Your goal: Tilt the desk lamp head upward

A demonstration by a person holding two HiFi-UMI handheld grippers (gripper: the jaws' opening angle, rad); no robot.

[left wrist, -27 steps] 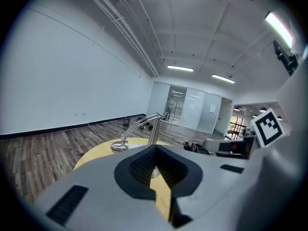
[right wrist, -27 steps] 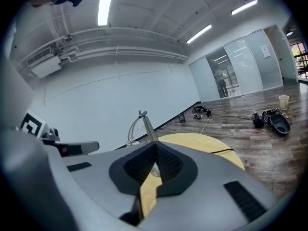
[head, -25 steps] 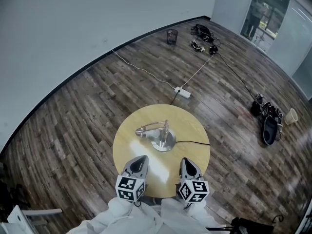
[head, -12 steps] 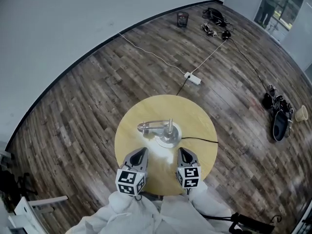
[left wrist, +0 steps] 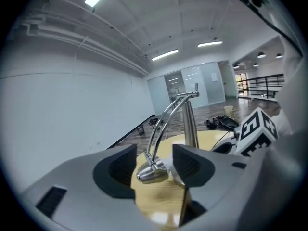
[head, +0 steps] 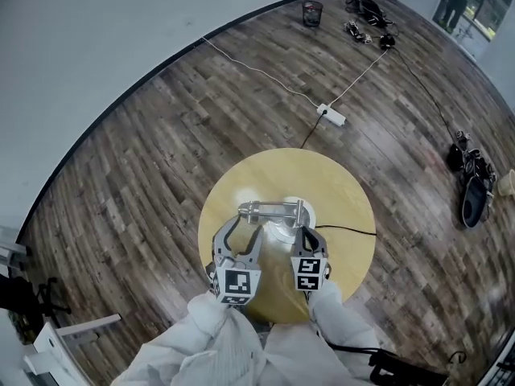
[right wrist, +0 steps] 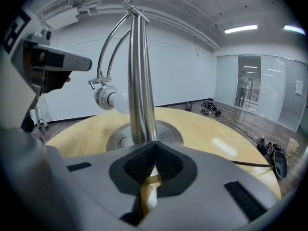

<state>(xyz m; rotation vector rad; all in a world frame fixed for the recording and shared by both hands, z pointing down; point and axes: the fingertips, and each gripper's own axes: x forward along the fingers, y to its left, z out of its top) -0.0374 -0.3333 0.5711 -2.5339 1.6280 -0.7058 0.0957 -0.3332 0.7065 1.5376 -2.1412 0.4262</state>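
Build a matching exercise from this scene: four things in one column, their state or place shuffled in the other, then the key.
1 left gripper
2 right gripper
3 lamp head
4 power strip

A on the floor
B jaws together
C jaws apart
D hanging low over the table

Pairs: 1-C, 2-B, 3-D, 4-A. The left jaws have just been opening, with the lamp head between them, not yet clamped.

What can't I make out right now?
- Lamp base: right gripper view, near side behind the shut right gripper.
- Black cord: head view, runs off the table rim, rest unseen.
- Bin contents: head view, too small.
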